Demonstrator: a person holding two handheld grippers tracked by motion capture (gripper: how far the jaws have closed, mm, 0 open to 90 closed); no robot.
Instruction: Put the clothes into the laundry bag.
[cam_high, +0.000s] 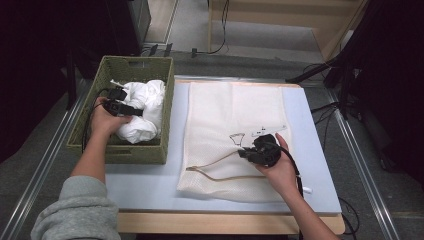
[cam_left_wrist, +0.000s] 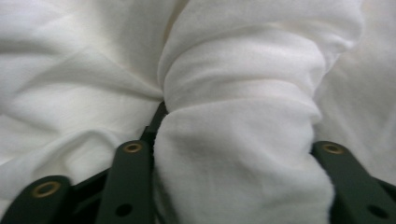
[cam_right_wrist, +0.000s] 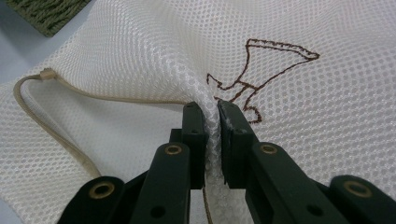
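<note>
Mesh laundry bag (cam_high: 235, 135) lies flat on the pale blue table top (cam_high: 145, 185), nearest the person; the right gripper (cam_high: 246, 153) pinches a fold of its netting at five o'clock. Farther, at ten o'clock, the left gripper (cam_high: 136, 113) clamps a roll of white cloth (cam_high: 145, 112) inside the woven green basket (cam_high: 100, 80).

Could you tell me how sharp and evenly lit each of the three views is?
High view: soft and a little grainy, dark at both sides, the mesh bag evenly lit. Left gripper view: the white cloth sits very close, soft and low in contrast. Right gripper view: the mesh weave and brown stitching are crisp; the far corners blur.
</note>
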